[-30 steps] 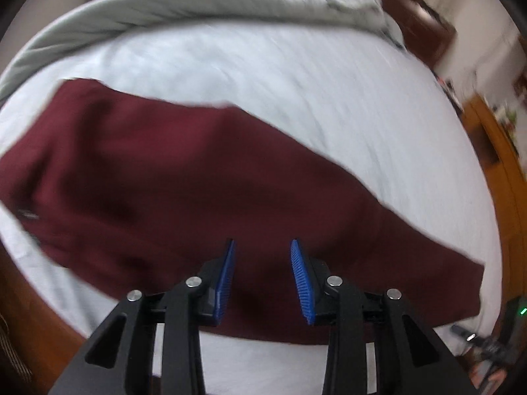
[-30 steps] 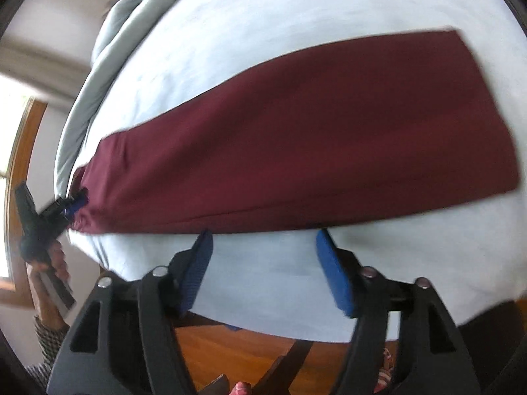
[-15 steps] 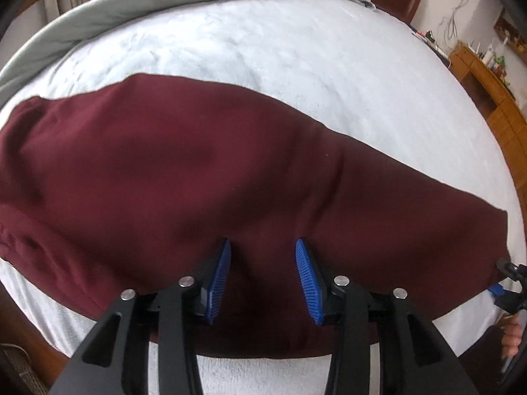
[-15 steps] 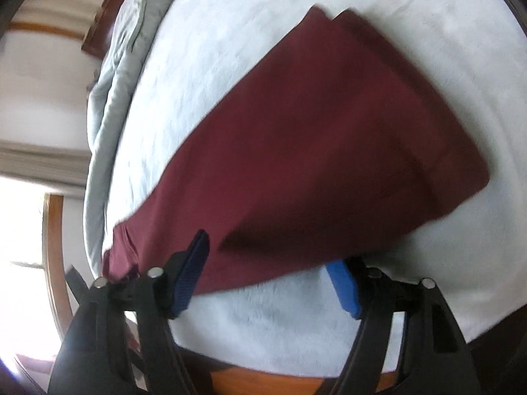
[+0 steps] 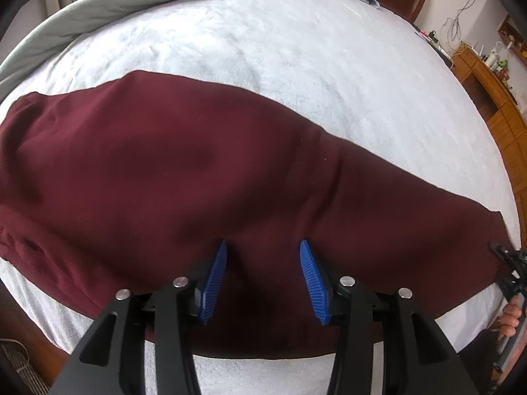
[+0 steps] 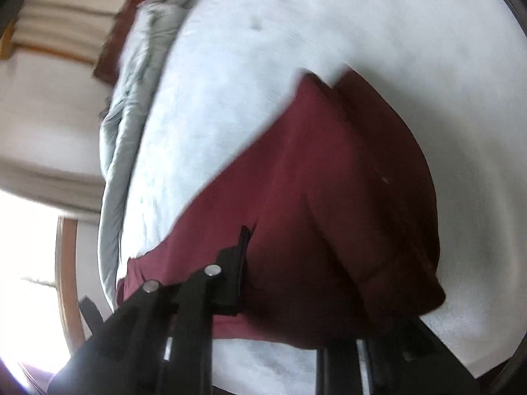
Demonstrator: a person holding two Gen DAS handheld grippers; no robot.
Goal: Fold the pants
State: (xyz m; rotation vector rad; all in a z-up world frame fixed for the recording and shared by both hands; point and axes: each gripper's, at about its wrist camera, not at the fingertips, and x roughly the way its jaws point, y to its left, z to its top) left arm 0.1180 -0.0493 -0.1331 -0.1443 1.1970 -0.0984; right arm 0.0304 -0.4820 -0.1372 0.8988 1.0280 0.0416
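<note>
Maroon pants [image 5: 204, 177] lie flat on the bed [image 5: 296, 59]. Left tongs [image 5: 263, 273] opening, nothing gripped. Right tongs [image 6: 250, 263] closing onto the pants' hem.

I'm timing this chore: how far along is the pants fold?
Done: the pants lie flat on the bed, legs seemingly stacked lengthwise. In hand: the right claw is closing its jaws with cuff-end fabric between them; the left claw, jaws opening, stands over the middle, gripping nothing. Left: every crosswise fold, cuff toward waistband.
</note>
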